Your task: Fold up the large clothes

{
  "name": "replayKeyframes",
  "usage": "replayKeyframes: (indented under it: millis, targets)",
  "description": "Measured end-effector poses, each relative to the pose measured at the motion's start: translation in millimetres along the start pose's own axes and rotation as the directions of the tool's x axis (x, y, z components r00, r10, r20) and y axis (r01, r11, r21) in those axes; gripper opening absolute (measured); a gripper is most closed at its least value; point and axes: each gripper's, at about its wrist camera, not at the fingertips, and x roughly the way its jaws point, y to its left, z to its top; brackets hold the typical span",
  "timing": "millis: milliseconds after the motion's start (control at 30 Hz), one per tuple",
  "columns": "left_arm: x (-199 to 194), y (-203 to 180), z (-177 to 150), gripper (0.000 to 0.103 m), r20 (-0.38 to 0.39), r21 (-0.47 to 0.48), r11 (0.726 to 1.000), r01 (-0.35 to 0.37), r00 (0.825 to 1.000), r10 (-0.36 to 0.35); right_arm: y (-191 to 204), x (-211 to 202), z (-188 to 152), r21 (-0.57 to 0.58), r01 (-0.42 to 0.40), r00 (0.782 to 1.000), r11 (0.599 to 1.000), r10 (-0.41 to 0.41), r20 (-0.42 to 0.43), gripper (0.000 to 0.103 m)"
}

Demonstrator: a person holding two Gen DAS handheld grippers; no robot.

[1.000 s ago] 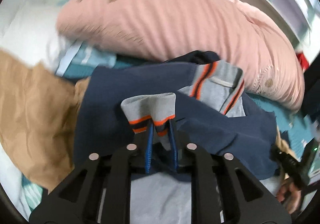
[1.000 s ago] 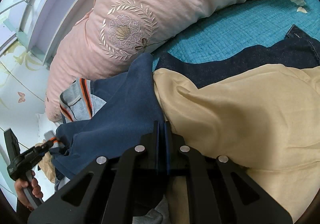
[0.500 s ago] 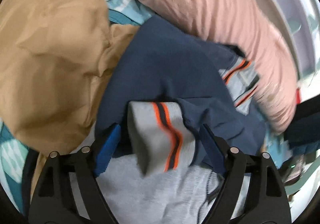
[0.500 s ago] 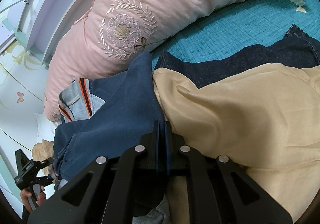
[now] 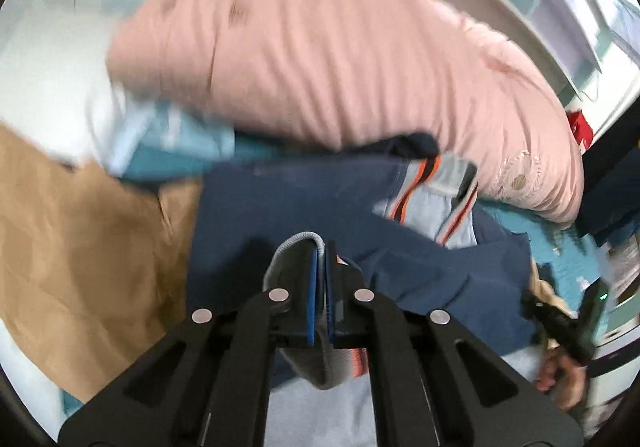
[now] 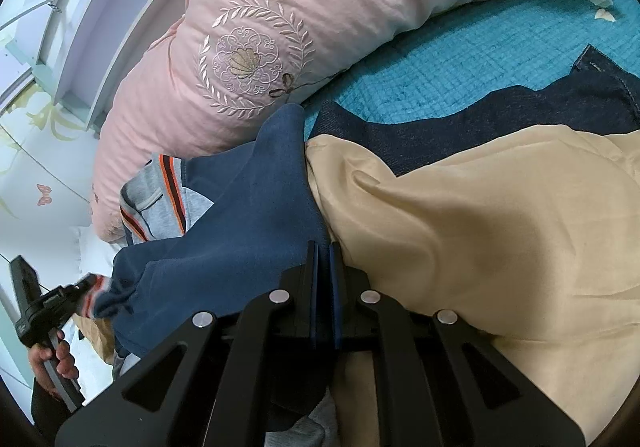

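Stretching between both grippers, sweatshirt (image 6: pixel 256 223) lies pinched at each.

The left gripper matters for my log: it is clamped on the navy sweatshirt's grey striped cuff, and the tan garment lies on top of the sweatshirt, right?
Not quite. The left gripper is clamped on the cuff, but the right wrist view shows the navy sweatshirt lying over the tan garment, not under it.

sweatshirt (image 6: pixel 248 223) on bedspread (image 6: pixel 460 59), pillow (image 6: pixel 320 7) behind, trousers (image 6: pixel 500 227) overlapping jeans (image 6: pixel 520 107)
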Motion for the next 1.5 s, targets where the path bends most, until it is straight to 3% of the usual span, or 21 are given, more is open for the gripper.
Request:
replayKeyframes:
  millis: [33, 100, 233, 400, 533, 633, 667, 733, 800, 867, 933, 1000, 1033, 1133, 1233, 1400, 1500]
  targets:
    - [6, 6, 0, 0.004, -0.029, -0.021, 1.000, -0.003, 1.000, 0.002, 0, 0, 0, -0.001, 0.001, 1.000, 1.000, -0.001, 0.000, 0.005]
    - [18, 11, -4, 0.003, -0.055, 0.000, 0.996, -0.091, 0.994, 0.090, 0, 0, 0, -0.002, 0.003, 1.000, 1.000, -0.003, 0.001, 0.005]
    - [18, 18, -10, 0.002, -0.037, 0.007, 0.998, -0.069, 0.997, 0.069, 0, 0, 0, -0.001, 0.002, 1.000, 1.000, -0.002, 0.000, 0.005]
    - [-13, -2, -5, 0.002, 0.106, 0.084, 0.997, -0.001, 0.994, -0.008, 0, 0, 1, -0.001, 0.007, 1.000, 1.000, -0.007, 0.001, 0.005]
    - [-39, -10, 6, 0.002, 0.243, 0.106, 0.994, 0.012, 0.969, -0.038, 0, -1, 0, -0.003, 0.006, 1.000, 1.000, -0.006, 0.005, 0.005]
    - [-19, 2, 11, 0.002, 0.198, 0.092, 0.995, -0.048, 0.980, 0.028, 1, -1, -1, -0.007, 0.007, 1.000, 1.000, -0.007, 0.006, 0.005]
    - [-1, 10, 11, 0.002, 0.126, 0.076, 0.993, -0.086, 0.989, 0.076, 1, 0, -2, -0.010, 0.010, 1.000, 1.000, -0.010, 0.006, 0.005]
    - [26, 23, 4, 0.002, 0.044, 0.071, 0.985, -0.159, 0.987, 0.156, 1, 0, -2, -0.011, 0.008, 1.000, 1.000, -0.008, 0.006, 0.005]
    - [38, 30, -1, 0.004, -0.007, 0.055, 0.984, -0.168, 0.986, 0.169, 0, 0, -3, -0.009, 0.005, 1.000, 1.000, -0.005, 0.003, 0.005]
    - [38, 33, -3, 0.006, 0.001, 0.032, 0.987, -0.158, 0.988, 0.158, 1, 0, -3, -0.011, 0.007, 1.000, 1.000, -0.007, 0.002, 0.005]
    - [36, 35, -1, 0.013, -0.005, 0.026, 0.989, -0.149, 0.989, 0.149, 1, 0, -2, -0.006, 0.006, 1.000, 1.000, -0.006, -0.001, 0.005]
    - [30, 39, 3, 0.048, -0.009, 0.017, 0.991, -0.135, 0.991, 0.135, 4, 0, -2, -0.018, 0.014, 1.000, 1.000, -0.014, -0.004, 0.006]
    - [25, 40, 6, 0.052, -0.002, 0.018, 0.994, -0.109, 0.994, 0.109, 6, 0, -1, -0.027, 0.020, 1.000, 0.999, -0.020, -0.003, 0.007]
    - [12, 41, 11, 0.069, 0.048, 0.049, 0.988, -0.144, 0.989, 0.141, 12, -2, 2, -0.036, 0.024, 1.000, 0.999, -0.024, -0.003, 0.009]
    - [5, 45, 21, 0.074, 0.107, 0.056, 0.982, -0.180, 0.979, 0.173, 18, -2, 7, -0.066, 0.036, 0.999, 0.997, -0.036, 0.000, 0.010]
    - [30, 62, 45, 0.075, 0.041, 0.028, 0.984, -0.174, 0.984, 0.172, 25, 2, 20, -0.124, 0.047, 0.999, 0.991, -0.049, -0.017, 0.016]
    - [46, 63, 53, 0.078, 0.040, 0.064, 0.972, -0.227, 0.974, 0.224, 26, 5, 29, -0.133, 0.045, 0.998, 0.990, -0.049, -0.028, 0.018]
